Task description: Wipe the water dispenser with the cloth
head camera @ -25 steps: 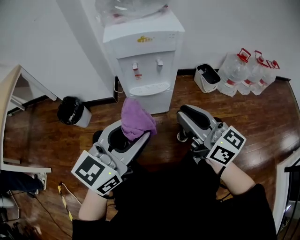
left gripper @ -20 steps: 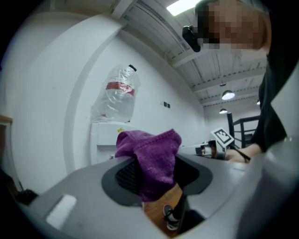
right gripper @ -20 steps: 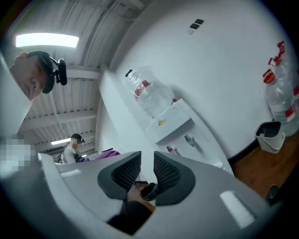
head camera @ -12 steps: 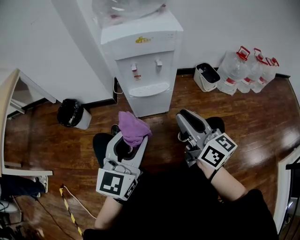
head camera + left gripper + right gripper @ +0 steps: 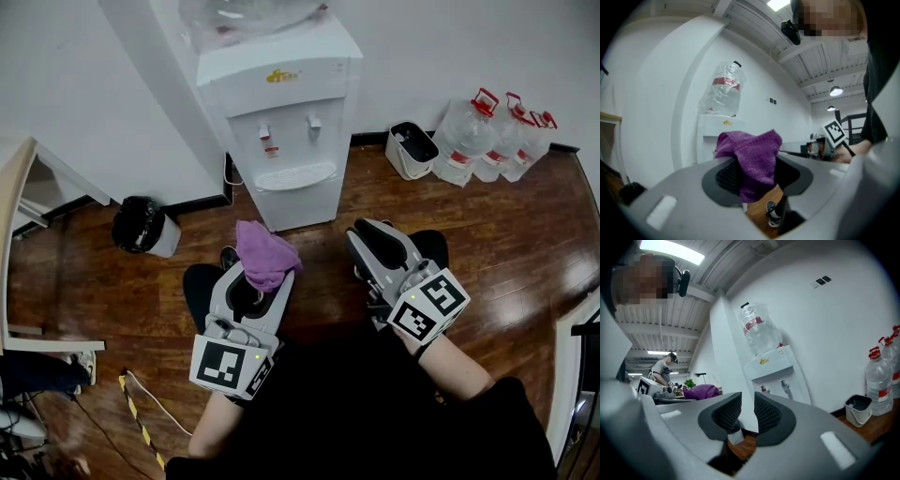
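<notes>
A dark reddish-brown wooden plank floor [image 5: 525, 234] meets a plain white wall [image 5: 75, 94] with a dark skirting along its foot. Against that wall stands the tall white water dispenser [image 5: 281, 122]. It is upright with its long axis vertical, a clear plastic bottle [image 5: 239, 14] upended on its top, and its front with two small taps and a drip tray faces the person. To its left a round black bin lined with a black bag [image 5: 139, 223] sits on the floor. To its right are a small white rectangular bin [image 5: 412, 148] and, just beside it, a cluster of clear water jugs with red caps [image 5: 492, 141]. A pale wooden desk edge [image 5: 14, 187] shows at the far left, and a yellow-and-black striped strip [image 5: 136, 412] lies on the floor near the person's feet. The left gripper [image 5: 261, 274] points toward the dispenser's base. Its jaws are partly closed and pinch the crumpled purple textured cloth [image 5: 265, 251]. The cloth bunches above the pads and hangs down between them, so its long axis runs roughly up and down. It is in front of the dispenser and apart from it. The right gripper [image 5: 375, 228] is beside the left gripper and points the same way. Its ribbed pads are drawn together to a narrow slit, with nothing between them.
</notes>
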`<action>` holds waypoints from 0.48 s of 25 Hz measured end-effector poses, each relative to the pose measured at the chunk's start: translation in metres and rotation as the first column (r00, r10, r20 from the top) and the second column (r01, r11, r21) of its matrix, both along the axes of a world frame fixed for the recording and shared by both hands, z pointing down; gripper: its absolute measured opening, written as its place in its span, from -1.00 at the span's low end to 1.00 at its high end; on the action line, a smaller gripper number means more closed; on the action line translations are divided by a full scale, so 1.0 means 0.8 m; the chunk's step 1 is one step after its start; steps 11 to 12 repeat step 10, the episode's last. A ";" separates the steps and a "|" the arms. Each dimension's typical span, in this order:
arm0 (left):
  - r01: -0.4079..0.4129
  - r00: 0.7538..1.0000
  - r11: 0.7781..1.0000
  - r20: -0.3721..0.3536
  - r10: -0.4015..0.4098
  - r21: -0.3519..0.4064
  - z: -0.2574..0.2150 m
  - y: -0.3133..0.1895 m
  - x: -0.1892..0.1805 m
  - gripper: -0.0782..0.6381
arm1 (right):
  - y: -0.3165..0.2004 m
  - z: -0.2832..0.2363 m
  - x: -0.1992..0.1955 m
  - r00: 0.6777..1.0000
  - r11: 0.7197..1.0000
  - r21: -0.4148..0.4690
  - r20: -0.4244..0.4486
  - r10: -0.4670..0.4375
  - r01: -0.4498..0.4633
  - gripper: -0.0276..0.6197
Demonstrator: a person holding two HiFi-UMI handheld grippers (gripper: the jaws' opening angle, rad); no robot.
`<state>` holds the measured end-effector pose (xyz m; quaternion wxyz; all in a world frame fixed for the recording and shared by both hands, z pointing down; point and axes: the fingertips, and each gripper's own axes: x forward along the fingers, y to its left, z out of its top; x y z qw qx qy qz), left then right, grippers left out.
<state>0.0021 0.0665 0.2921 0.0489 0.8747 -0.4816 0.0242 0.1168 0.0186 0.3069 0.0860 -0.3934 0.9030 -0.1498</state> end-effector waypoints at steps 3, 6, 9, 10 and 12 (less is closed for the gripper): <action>-0.001 1.000 1.000 0.001 0.001 -0.005 0.002 0.001 -0.001 -0.21 | 0.003 -0.001 -0.003 1.000 1.000 0.027 -0.024 -0.004 0.005 -0.64; -0.003 1.000 1.000 0.001 0.003 -0.009 0.003 0.002 0.000 -0.21 | 0.005 -0.001 -0.005 0.999 0.999 0.034 -0.034 -0.008 0.009 -0.64; -0.007 1.000 1.000 -0.001 0.007 -0.013 0.003 0.003 0.001 -0.21 | 0.005 -0.001 -0.005 0.999 0.999 0.031 -0.039 -0.009 0.011 -0.64; -0.009 1.000 1.000 -0.001 0.009 -0.014 0.003 0.003 0.002 -0.21 | 0.005 0.000 -0.005 0.999 0.999 0.031 -0.041 -0.010 0.011 -0.64; -0.009 1.000 1.000 -0.001 0.009 -0.014 0.003 0.003 0.002 -0.21 | 0.005 0.000 -0.005 0.999 0.999 0.031 -0.041 -0.010 0.011 -0.64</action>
